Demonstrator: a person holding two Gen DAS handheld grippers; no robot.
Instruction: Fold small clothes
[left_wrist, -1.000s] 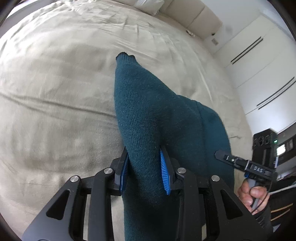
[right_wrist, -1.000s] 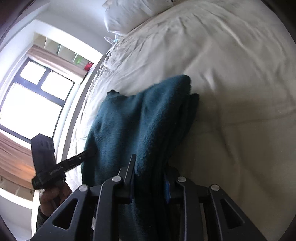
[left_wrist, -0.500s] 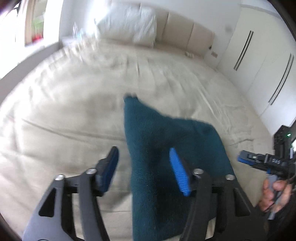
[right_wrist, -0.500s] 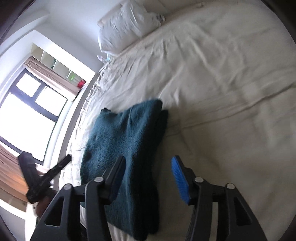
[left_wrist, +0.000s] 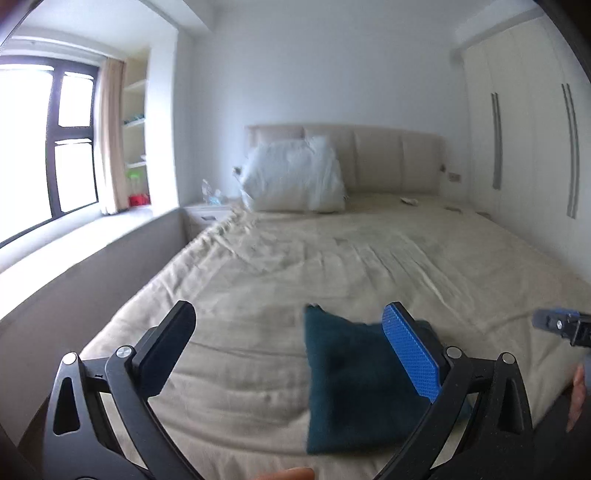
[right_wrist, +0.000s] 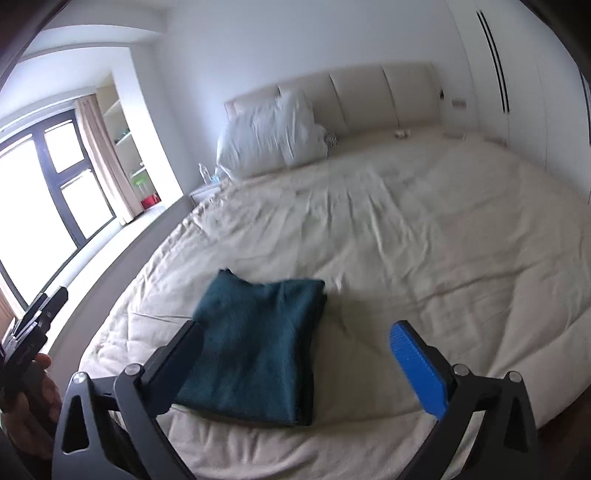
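A dark teal knitted garment (left_wrist: 354, 384) lies folded into a flat rectangle on the beige bed (left_wrist: 332, 266), near its front edge. It also shows in the right wrist view (right_wrist: 258, 343). My left gripper (left_wrist: 291, 350) is open and empty, raised above and behind the garment, its blue pad (left_wrist: 410, 354) in front of the garment's right part. My right gripper (right_wrist: 295, 365) is open and empty, also raised clear of the garment, which lies between and behind its left finger. Each gripper's tip shows at the edge of the other's view.
A white pillow (left_wrist: 295, 181) leans on the padded headboard (left_wrist: 388, 158). A window (left_wrist: 44, 147) and shelves are on the left, a low ledge (left_wrist: 74, 266) runs along the bed's left side, and wardrobe doors (left_wrist: 532, 147) stand on the right.
Both grippers were shut on the teal garment, then opened and let it go. They have since lifted and drawn back, so the whole room shows. The garment now rests folded on the bed.
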